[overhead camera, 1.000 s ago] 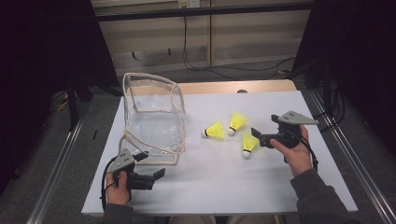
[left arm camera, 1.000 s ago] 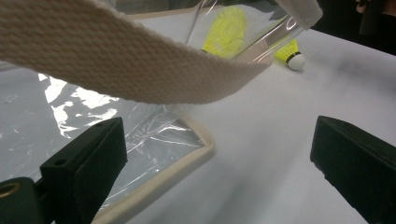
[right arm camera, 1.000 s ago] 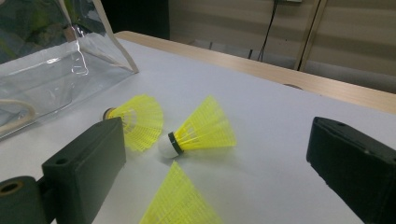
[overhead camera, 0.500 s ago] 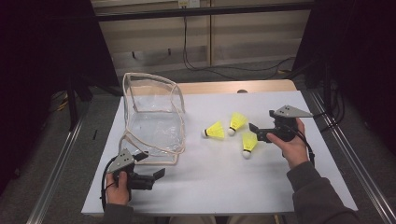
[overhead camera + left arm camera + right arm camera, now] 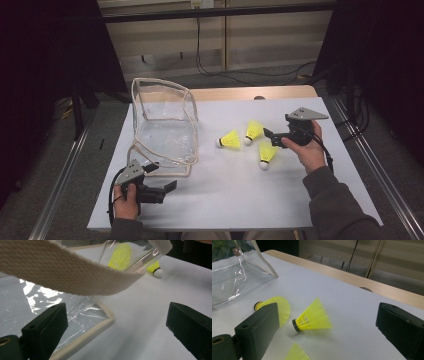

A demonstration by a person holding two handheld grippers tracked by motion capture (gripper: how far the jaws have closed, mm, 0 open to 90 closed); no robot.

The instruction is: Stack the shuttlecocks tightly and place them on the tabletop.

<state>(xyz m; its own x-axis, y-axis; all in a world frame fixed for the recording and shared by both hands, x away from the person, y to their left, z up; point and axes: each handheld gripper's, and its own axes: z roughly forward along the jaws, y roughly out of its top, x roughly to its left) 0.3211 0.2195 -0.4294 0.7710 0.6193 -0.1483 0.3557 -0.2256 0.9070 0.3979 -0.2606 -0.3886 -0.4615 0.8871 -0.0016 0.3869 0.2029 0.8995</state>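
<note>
My right tongs (image 5: pixel 270 136) gape, jaws apart, three yellow shuttlecocks (image 5: pixel 267 153) just ahead. My left tongs (image 5: pixel 167 188) also gape, clear bag (image 5: pixel 165 130) just beyond them.

White-topped bench (image 5: pixel 235 190) with a pale wooden far edge (image 5: pixel 250 93), metal rails (image 5: pixel 60 175) along both sides over grey floor (image 5: pixel 105 135), dark curtains (image 5: pixel 45 60) left and right, beige panelled wall (image 5: pixel 260 35) behind with black cables (image 5: pixel 200 45) hanging, dim light overall.
</note>
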